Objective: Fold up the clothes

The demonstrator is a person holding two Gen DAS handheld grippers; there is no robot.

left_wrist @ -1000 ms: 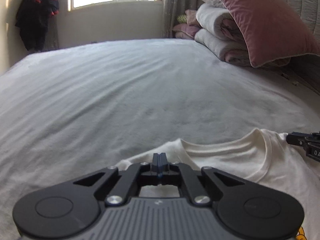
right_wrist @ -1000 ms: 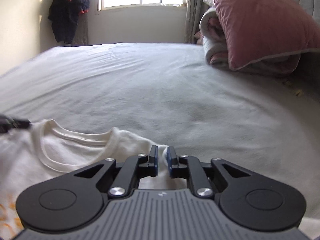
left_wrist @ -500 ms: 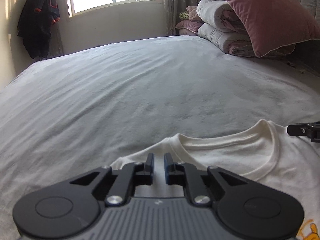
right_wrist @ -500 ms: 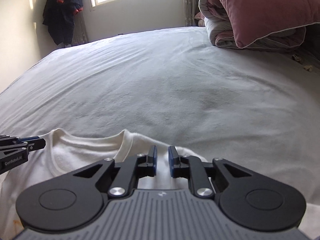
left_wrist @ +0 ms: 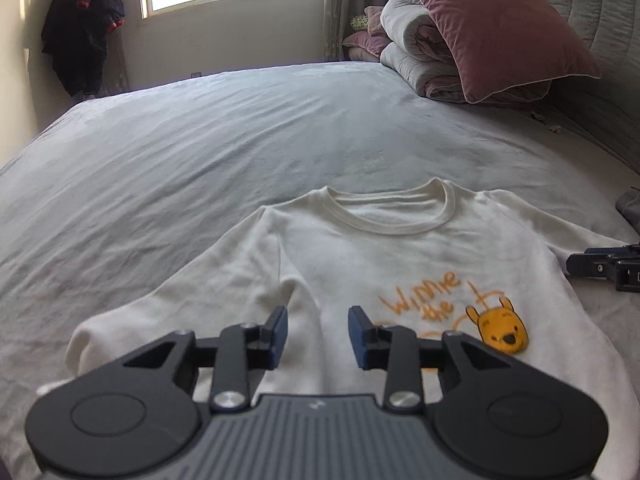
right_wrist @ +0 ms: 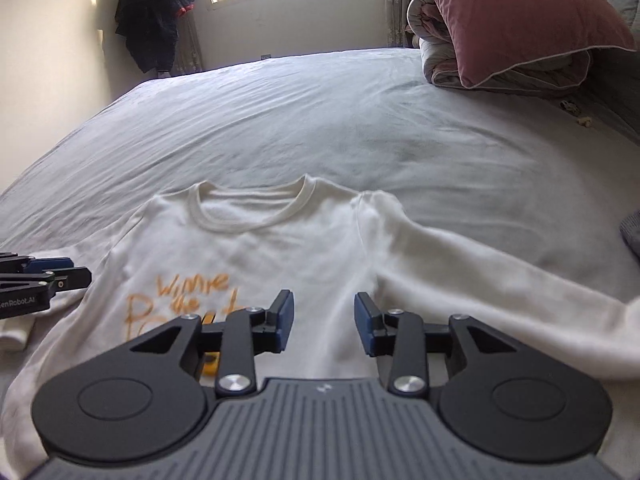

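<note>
A cream long-sleeved shirt [left_wrist: 360, 252] with orange lettering and a yellow bear print lies face up on the grey bed [left_wrist: 200, 152], collar toward the far side. My left gripper [left_wrist: 316, 326] hovers above its left sleeve and chest, its jaws opening with nothing between them. In the right wrist view the same shirt [right_wrist: 300, 252] spreads out, its right sleeve stretching to the right. My right gripper [right_wrist: 323, 314] hangs over the lower chest, its jaws opening too, gripping no cloth. Each gripper's tip shows at the edge of the other's view.
A pink pillow [left_wrist: 492, 28] rests on rolled quilts [left_wrist: 416, 56] at the bed's far right, by a grey padded headboard. A dark jacket [left_wrist: 80, 28] hangs on the wall left of the window. A bit of grey cloth [right_wrist: 632, 232] lies at the right edge.
Both grippers let go of the shirt's shoulders, drew back toward the near side and rose, and their jaws spread apart. The shirt now lies flat with its print in view.
</note>
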